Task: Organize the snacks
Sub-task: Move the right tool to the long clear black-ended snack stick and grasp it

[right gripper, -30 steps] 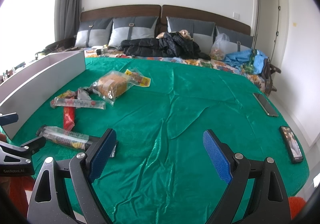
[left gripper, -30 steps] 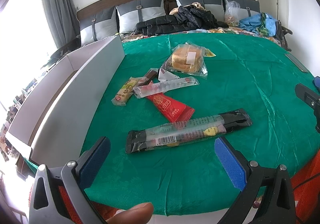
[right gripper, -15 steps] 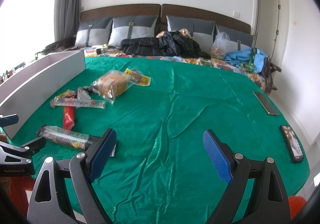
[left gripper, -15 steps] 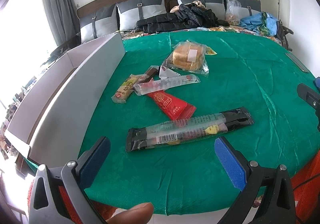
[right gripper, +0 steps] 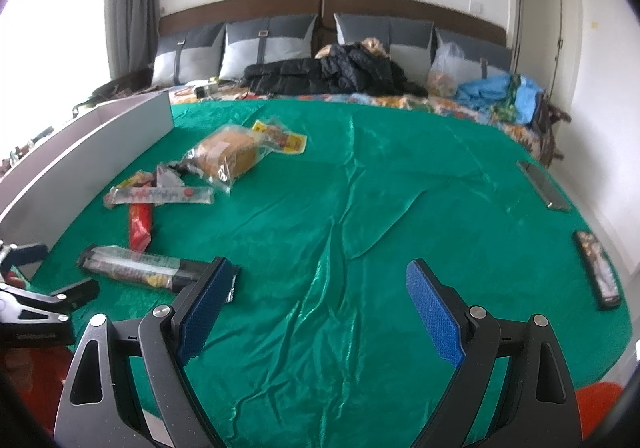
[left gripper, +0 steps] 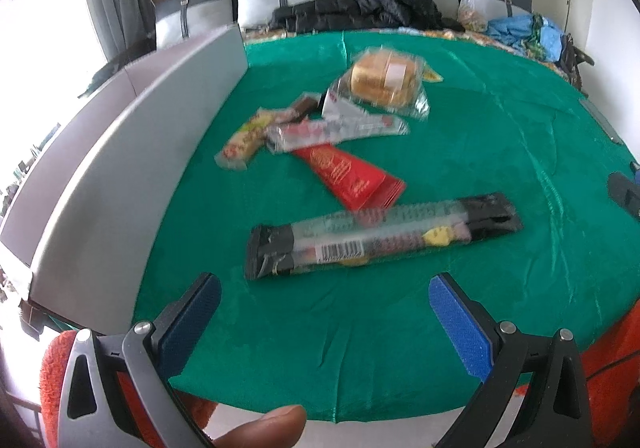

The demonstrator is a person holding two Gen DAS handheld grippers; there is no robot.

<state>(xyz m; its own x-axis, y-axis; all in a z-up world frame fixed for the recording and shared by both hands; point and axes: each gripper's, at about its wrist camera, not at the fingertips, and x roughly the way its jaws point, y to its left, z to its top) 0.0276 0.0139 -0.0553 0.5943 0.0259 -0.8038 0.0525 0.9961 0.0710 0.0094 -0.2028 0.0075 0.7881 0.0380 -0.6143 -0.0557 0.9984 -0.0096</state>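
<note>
At the lower centre of the left wrist view, the left gripper [left gripper: 324,312] hangs with its jaws spread wide and nothing between them, above the near edge of the green cloth [left gripper: 500,136]. Just beyond its fingertips, in the middle of the frame, lies the long clear-and-black snack pack [left gripper: 380,234]. Its long axis runs across the frame, left end slightly lower than right, so it sits roughly crosswise to the gripper's line of approach and about as long as the gap between the two blue pads [left gripper: 460,328]. A grip across its narrow width would likely call for a turn of the wrist or a descent onto its middle.

The remaining snacks lie farther up the frame: a red sachet [left gripper: 348,172] close behind the pack, a clear tube-shaped wrapper [left gripper: 340,128], a yellow bar [left gripper: 244,138] and a bagged bread loaf [left gripper: 384,82]. The grey tray wall [left gripper: 132,176] runs along the left of the frame.

In the right wrist view, the right gripper [right gripper: 316,312] is likewise spread and empty, over bare cloth; the same pack appears at lower left [right gripper: 152,272], beside its left finger. The left gripper seems the better aligned of the two, facing the pack directly.
</note>
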